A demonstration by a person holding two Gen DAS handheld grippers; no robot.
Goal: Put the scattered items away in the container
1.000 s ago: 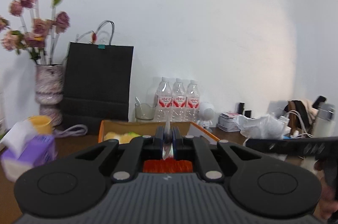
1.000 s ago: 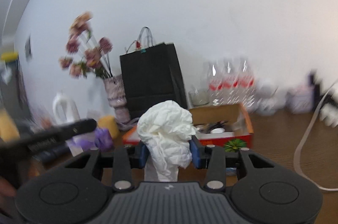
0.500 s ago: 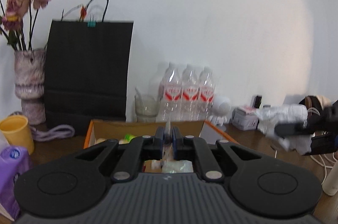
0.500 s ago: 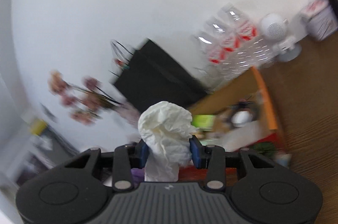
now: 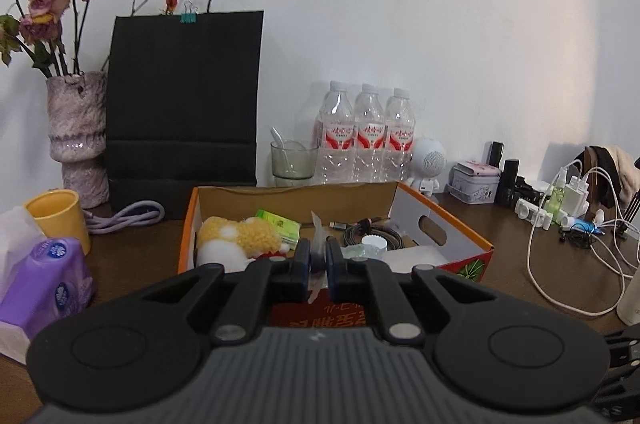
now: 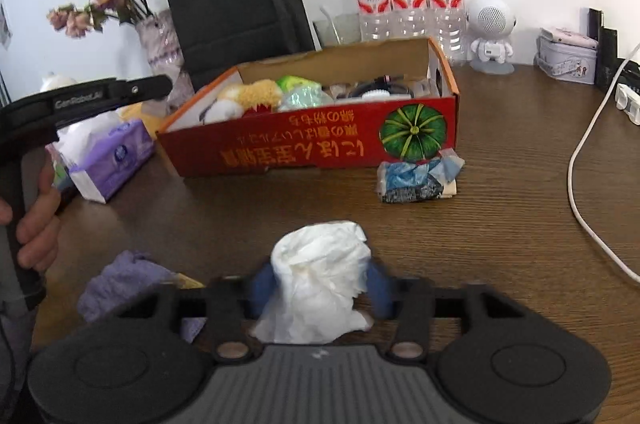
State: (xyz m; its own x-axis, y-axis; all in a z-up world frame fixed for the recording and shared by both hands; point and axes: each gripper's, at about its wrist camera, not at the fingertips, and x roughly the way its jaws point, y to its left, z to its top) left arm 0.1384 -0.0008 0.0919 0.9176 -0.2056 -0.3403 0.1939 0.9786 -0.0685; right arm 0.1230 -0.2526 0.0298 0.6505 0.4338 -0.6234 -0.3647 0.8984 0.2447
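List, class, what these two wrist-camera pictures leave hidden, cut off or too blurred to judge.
- Left wrist view: the clear scrap between the closed fingers is thin and see-through; what it is stays unclear.
- Right wrist view: the crumpled tissue hides the gap between the blurred blue fingers.
- Right wrist view: the purple cloth is partly covered by the gripper body.
- Both views: the box walls hide its floor.
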